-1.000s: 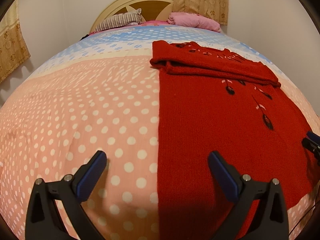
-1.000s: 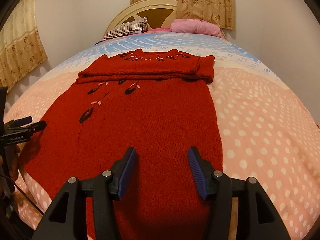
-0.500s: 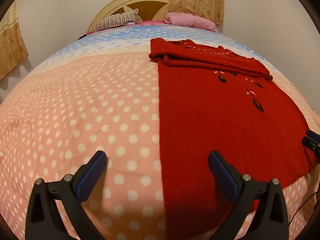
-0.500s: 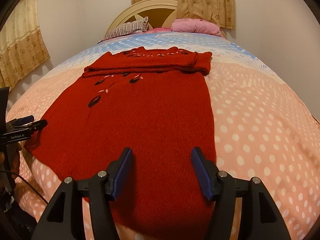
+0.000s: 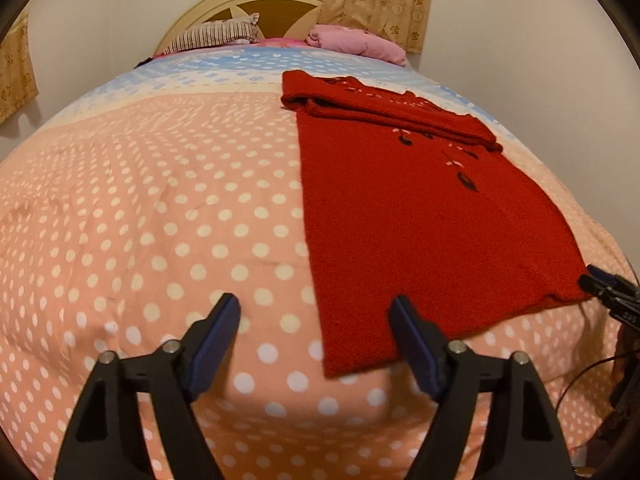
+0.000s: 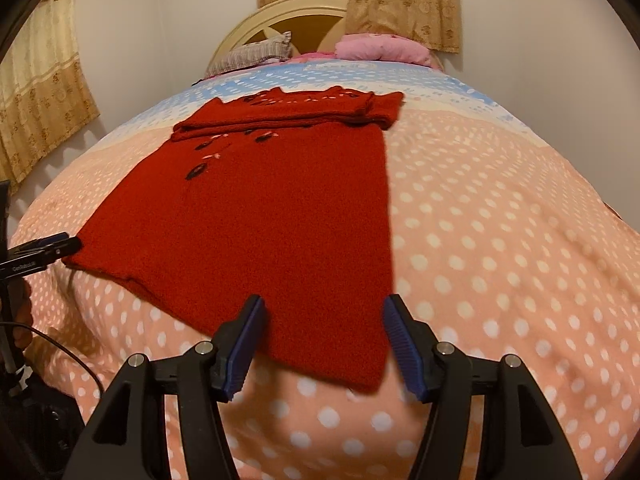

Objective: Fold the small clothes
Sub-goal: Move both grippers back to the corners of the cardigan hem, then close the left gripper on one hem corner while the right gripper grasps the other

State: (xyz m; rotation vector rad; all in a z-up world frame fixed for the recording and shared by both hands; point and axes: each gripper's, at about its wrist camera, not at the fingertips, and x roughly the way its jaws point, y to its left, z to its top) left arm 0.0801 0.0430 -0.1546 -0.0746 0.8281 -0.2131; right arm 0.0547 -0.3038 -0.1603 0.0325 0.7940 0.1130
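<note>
Your left gripper [image 5: 314, 330] hung over the polka-dot bedspread [image 5: 160, 220] with its jaws apart and closing; the near left corner of the red knitted garment [image 5: 420, 220] lay in the gap, touched by neither pad. Your right gripper [image 6: 324, 330] stood with its jaws apart over the garment's near right corner [image 6: 352, 368], pads not pressing on the cloth. The garment [image 6: 280, 208] lay flat on the bedspread, its far end folded back over itself into a band across the top, with dark embroidered motifs [image 6: 196, 170] showing below the fold. A striped pillow [image 5: 216, 34] and a pink pillow [image 5: 360, 44] rested at the headboard [image 5: 272, 0], well apart from the garment.
</note>
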